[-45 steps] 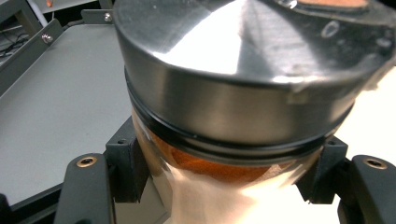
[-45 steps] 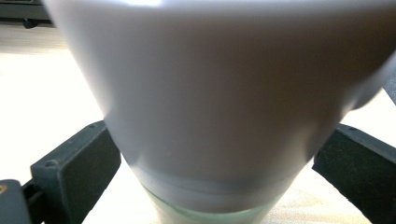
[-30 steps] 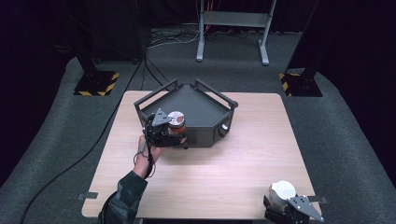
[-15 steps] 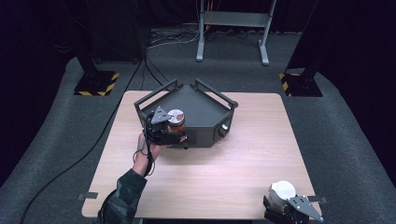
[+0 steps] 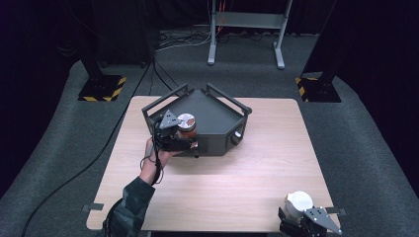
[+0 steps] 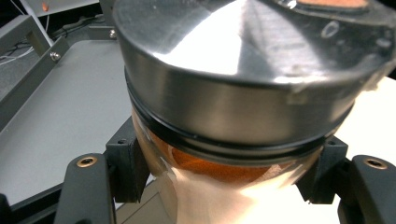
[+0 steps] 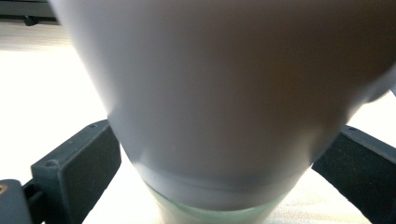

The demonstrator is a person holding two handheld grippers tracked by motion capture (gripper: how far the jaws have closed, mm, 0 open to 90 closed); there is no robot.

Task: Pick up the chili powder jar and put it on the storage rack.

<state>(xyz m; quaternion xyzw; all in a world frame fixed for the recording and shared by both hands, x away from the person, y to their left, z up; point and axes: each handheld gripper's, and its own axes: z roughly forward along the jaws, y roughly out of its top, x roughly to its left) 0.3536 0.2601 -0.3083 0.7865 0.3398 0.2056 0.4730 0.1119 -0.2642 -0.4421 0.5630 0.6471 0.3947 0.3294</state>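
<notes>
High view: the left gripper (image 5: 184,134) clasps a glass jar (image 5: 187,126) with a metal lid, holding it upright at the near left edge of the dark grey tray (image 5: 212,111). At the table's (image 5: 257,168) near right edge, the right gripper (image 5: 300,217) grips a white container (image 5: 298,202).

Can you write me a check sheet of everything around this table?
Surface: wooden table, mostly bare.
Job's things: spice jar with metal lid, at dark tray; white-topped jar near the front edge.
Clutter: nothing seen.
Tools: left tool shut on the spice jar; right tool shut on the white-topped jar.
Cables: black cable across the carpet.
Surroundings: grey carpet, metal stand, striped stand bases.
</notes>
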